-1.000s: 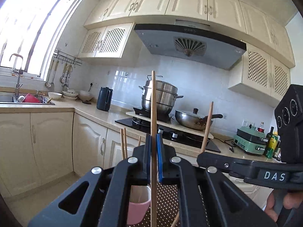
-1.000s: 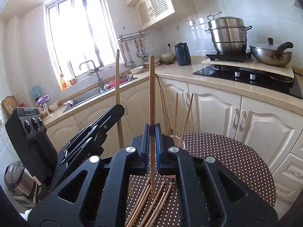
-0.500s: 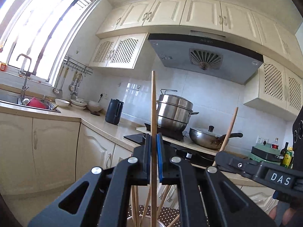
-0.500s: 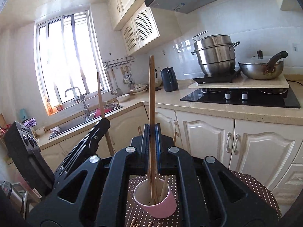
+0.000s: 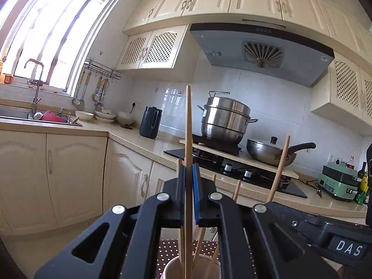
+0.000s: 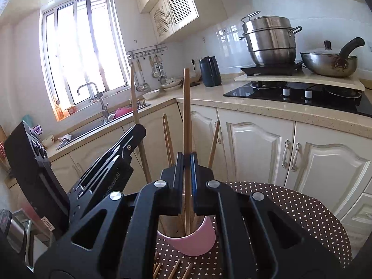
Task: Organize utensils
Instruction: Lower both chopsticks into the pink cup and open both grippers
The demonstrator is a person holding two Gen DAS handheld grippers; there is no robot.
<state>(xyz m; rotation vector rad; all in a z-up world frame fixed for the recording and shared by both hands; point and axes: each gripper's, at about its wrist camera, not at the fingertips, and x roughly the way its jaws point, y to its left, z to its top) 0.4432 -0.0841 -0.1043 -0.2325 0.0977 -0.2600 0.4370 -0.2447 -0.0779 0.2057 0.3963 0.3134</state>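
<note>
You are holding one wooden chopstick (image 5: 188, 139) upright in the left gripper (image 5: 188, 186), its jaws closed tight on the shaft, and a second chopstick (image 6: 186, 116) the same way in the right gripper (image 6: 186, 176). Both lower ends are reaching into the pink cup (image 6: 195, 241) on the dotted table (image 6: 302, 211). These sticks are looking light, stiff and smooth, so they are probably prone to pivoting in a mid-shaft pinch. The chopsticks already leaning in the cup are crowding the opening, the light cup may tip, and more sticks (image 6: 174, 269) are lying loose beside it.
</note>
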